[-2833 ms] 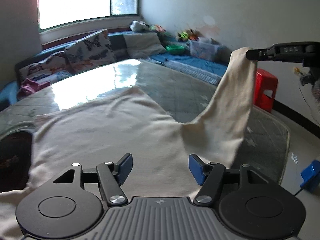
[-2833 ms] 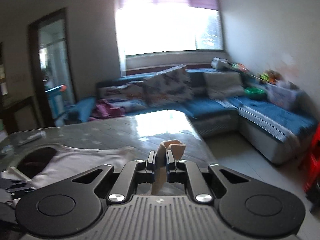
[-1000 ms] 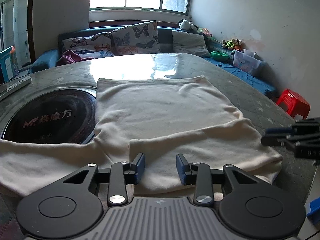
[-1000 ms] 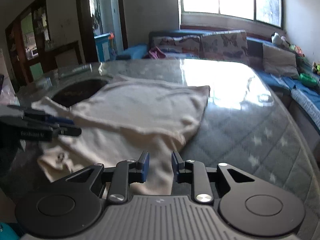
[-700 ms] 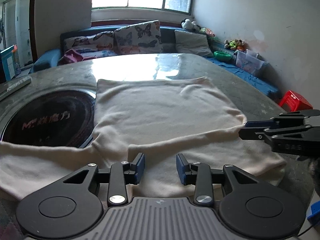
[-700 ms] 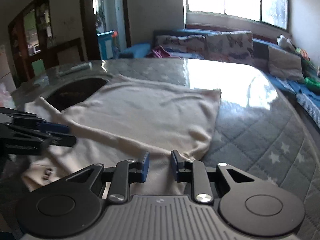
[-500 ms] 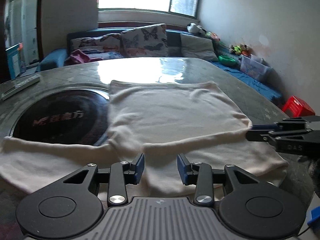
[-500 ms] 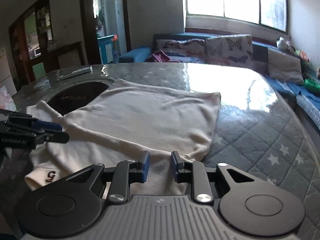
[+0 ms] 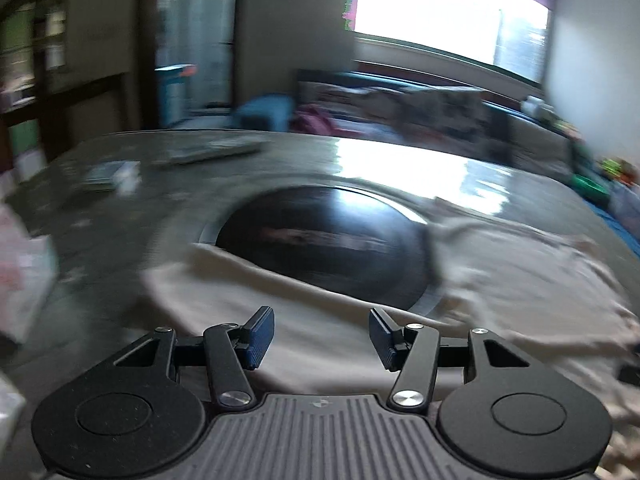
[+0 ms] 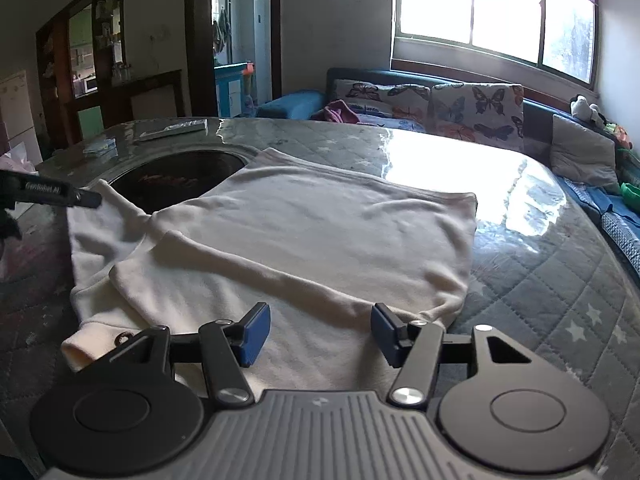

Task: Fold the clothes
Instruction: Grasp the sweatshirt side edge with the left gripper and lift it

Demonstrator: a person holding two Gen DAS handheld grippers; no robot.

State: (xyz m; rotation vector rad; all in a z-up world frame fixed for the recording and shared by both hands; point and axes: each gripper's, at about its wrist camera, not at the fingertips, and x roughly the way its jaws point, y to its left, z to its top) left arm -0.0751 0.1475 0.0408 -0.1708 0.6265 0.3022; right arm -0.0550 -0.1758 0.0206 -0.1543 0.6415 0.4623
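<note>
My left view is motion-blurred, and my left gripper (image 10: 86, 199) is cut off by the picture's left edge.

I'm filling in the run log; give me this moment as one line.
step: sleeve fold | left gripper: open, over unfolded sleeve | right gripper: open, over folded sleeve | shirt: flat on table

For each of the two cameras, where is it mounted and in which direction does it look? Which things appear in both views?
Left wrist view: sits on the left gripper, jaws open, looking over the left sleeve of the cream long-sleeved shirt toward the round black glass cooktop; the picture is blurred.
Right wrist view: sits on the right gripper, jaws open, looking across the shirt's folded sleeve toward the butterfly-print sofa cushions; the left gripper's tip shows at the left edge.
Shared: shirt, cooktop, grey quilted table, bright window.
</note>
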